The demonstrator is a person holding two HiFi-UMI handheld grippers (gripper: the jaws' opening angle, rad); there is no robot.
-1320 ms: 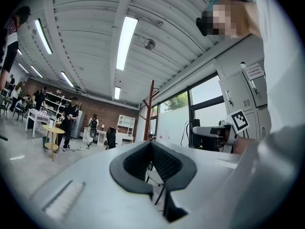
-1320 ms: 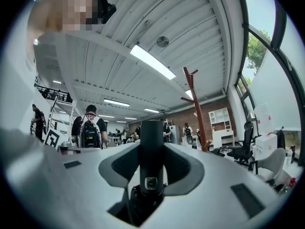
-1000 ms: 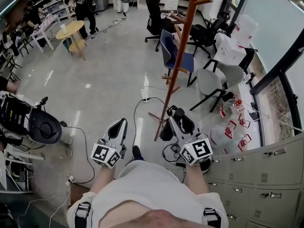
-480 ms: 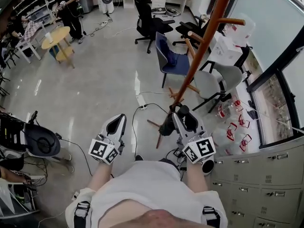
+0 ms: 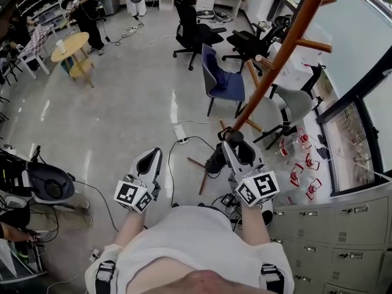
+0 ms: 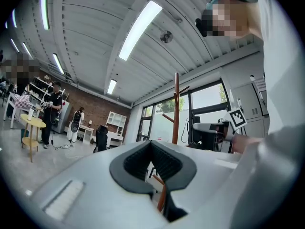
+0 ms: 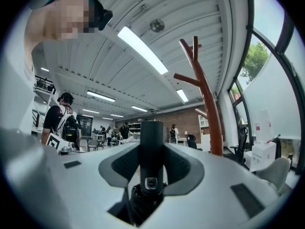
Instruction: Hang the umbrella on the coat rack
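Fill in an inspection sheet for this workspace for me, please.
Surface: glossy grey floor underfoot.
Job's things: black folded umbrella held; reddish-brown wooden coat rack ahead, visible pegs bare.
Clutter: clear jugs with red handles by the window.
Grippers: right gripper shut on umbrella; left gripper shut, empty.
Cables: black cable running to white power strip.
Surroundings: blue chair, grey drawer cabinets, people far off.

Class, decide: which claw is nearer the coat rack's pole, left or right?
Right. The right claw, shut on the umbrella, is just beside the lower pole of the coat rack; the left claw, shut and empty, is farther off to the pole's left.
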